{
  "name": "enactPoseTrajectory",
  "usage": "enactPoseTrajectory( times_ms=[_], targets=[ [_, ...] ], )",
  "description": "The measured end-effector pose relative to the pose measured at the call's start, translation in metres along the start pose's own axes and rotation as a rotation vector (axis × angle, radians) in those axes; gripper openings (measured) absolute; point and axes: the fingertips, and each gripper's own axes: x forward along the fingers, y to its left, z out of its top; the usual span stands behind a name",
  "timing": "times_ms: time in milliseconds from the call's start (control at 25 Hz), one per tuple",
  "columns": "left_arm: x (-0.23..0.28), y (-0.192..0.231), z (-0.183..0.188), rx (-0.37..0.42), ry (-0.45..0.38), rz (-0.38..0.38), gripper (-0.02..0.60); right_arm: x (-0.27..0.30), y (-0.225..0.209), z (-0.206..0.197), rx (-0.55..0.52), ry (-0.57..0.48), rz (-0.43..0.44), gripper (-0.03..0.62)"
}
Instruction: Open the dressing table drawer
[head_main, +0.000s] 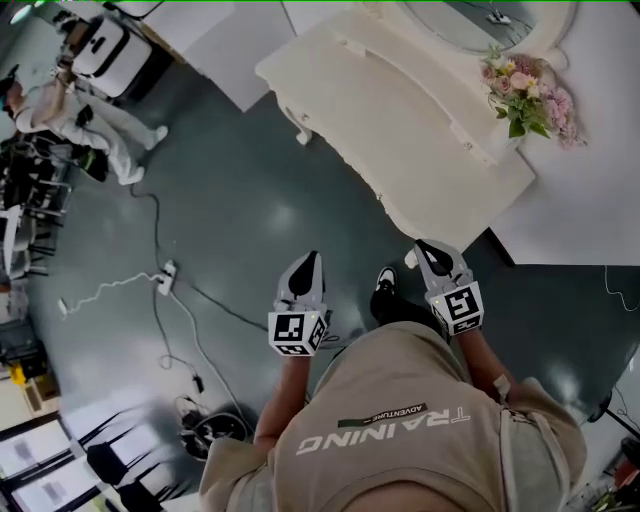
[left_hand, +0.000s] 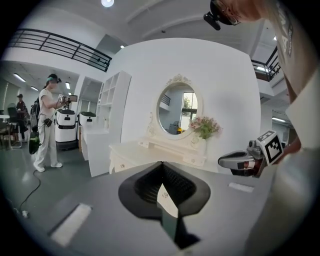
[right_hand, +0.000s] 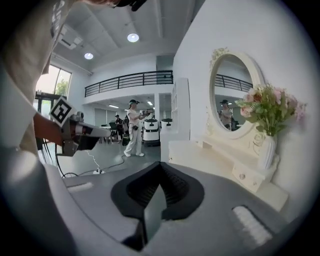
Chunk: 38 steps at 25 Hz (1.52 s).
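The cream dressing table (head_main: 400, 120) with an oval mirror (left_hand: 177, 106) stands ahead of me against a white wall. A vase of pink flowers (head_main: 525, 92) sits on it. Small knobbed drawers show in its front (left_hand: 123, 165) and on its top shelf (right_hand: 242, 176). My left gripper (head_main: 310, 258) hangs over the dark floor, well short of the table, its jaws shut with nothing between them. My right gripper (head_main: 425, 247) is beside it, just off the table's near corner, also shut and empty. Each gripper shows in the other's view: the right gripper (left_hand: 235, 161) and the left gripper (right_hand: 95, 132).
A white cabinet (left_hand: 102, 140) stands left of the table. Further left, a person in white (head_main: 70, 115) stands by a white robot (left_hand: 66, 127). Cables and a power strip (head_main: 165, 278) lie on the floor to my left. My black shoe (head_main: 385, 290) shows between the grippers.
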Motion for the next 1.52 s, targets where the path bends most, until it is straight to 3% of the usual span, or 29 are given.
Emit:
enactPoseTrajectory(
  times_ms=[80,280,600,800,880,1000,1120,1320,1520],
  targets=[
    [0.025,0.005,0.016,-0.003,-0.021,-0.025,0.018,0.014,-0.011,0.007,-0.036,-0.002,-0.004,0.002],
    [0.070,0.013,0.040,-0.028,-0.034,-0.078,0.018,0.040,-0.039,0.016,0.060,-0.016,-0.041,0.002],
    [0.117,0.041,0.045,0.013,0.007,-0.190,0.018,0.071,-0.055,0.021,0.087,0.001,-0.160,0.002],
    [0.160,0.056,0.055,0.044,0.019,-0.367,0.018,0.103,-0.060,0.030,0.072,0.027,-0.293,0.002],
    [0.177,0.054,0.070,0.080,0.004,-0.446,0.018,0.112,-0.064,0.041,0.073,0.022,-0.343,0.002],
    [0.203,0.060,0.096,0.070,-0.022,-0.534,0.018,0.132,-0.073,0.060,0.064,-0.002,-0.395,0.002],
    [0.225,0.064,0.107,0.082,-0.020,-0.600,0.018,0.142,-0.080,0.067,0.109,-0.009,-0.461,0.002],
    [0.256,0.062,0.109,0.138,0.009,-0.724,0.018,0.133,-0.094,0.061,0.204,-0.003,-0.642,0.002],
    [0.277,0.056,0.098,0.160,0.051,-0.782,0.018,0.121,-0.099,0.047,0.252,0.029,-0.751,0.002]
  ],
)
